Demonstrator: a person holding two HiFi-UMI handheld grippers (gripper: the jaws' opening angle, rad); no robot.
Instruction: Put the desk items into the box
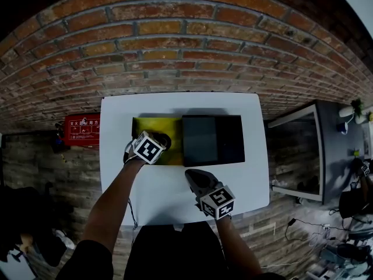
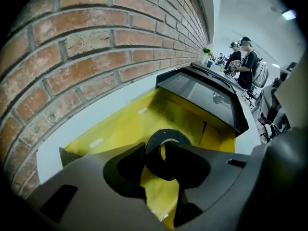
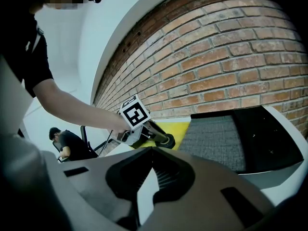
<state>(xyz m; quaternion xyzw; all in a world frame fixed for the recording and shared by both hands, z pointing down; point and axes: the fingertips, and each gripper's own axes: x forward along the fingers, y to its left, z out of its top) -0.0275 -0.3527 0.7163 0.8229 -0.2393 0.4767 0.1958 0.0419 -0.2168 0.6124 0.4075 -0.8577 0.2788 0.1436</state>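
1. Roll of black tape (image 2: 153, 153): a dark, matte ring standing on edge, with yellow showing through its centre hole. It hangs above the yellow inside of the box and I cannot tell whether it touches the bottom.
2. The left gripper (image 1: 162, 140) pinches the roll, one jaw on each side of the ring, and points steeply down into the box.
3. The box (image 1: 152, 124) is a shallow tray with a bright yellow lining. Nothing else shows inside it.
4. Its black lid (image 1: 213, 139) is open at the tray's right side, adjoining it; its dark inner face is turned up.
5. The right gripper (image 1: 195, 177) hovers over the white table (image 1: 175, 206), nearer the person and just in front of the lid. Its jaw tips meet, with nothing between them.
6. A brick wall (image 1: 175, 39) runs behind the table, and a red sign (image 1: 81, 129) leans at its foot on the left.
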